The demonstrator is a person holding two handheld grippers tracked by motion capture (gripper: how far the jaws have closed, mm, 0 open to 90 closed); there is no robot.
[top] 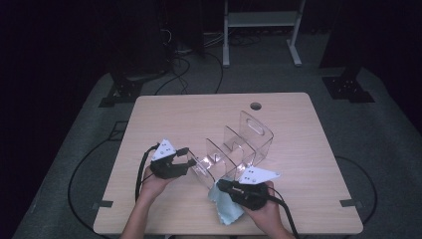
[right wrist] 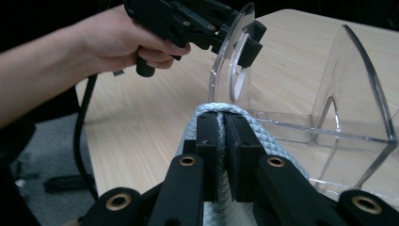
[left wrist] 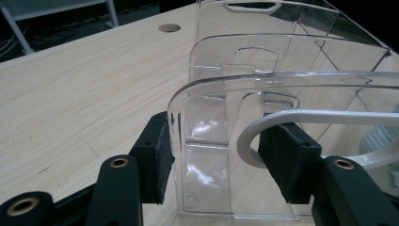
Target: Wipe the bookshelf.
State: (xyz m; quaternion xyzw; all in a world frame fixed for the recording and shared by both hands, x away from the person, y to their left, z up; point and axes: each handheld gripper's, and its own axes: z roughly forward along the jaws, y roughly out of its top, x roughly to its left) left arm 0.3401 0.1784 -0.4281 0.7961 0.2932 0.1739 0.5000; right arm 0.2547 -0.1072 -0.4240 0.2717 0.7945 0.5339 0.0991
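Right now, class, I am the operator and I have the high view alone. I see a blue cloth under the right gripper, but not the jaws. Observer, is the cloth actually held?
Observer: Yes. In the right gripper view, the right gripper is shut on the cloth, which folds over the jaw tips.
Operator: And the left gripper at the clear rack?
Observer: In the left gripper view, the left gripper has the end wall of the clear rack between its pads. The left-hand pad touches the wall's edge. I cannot tell whether the jaws clamp the wall.
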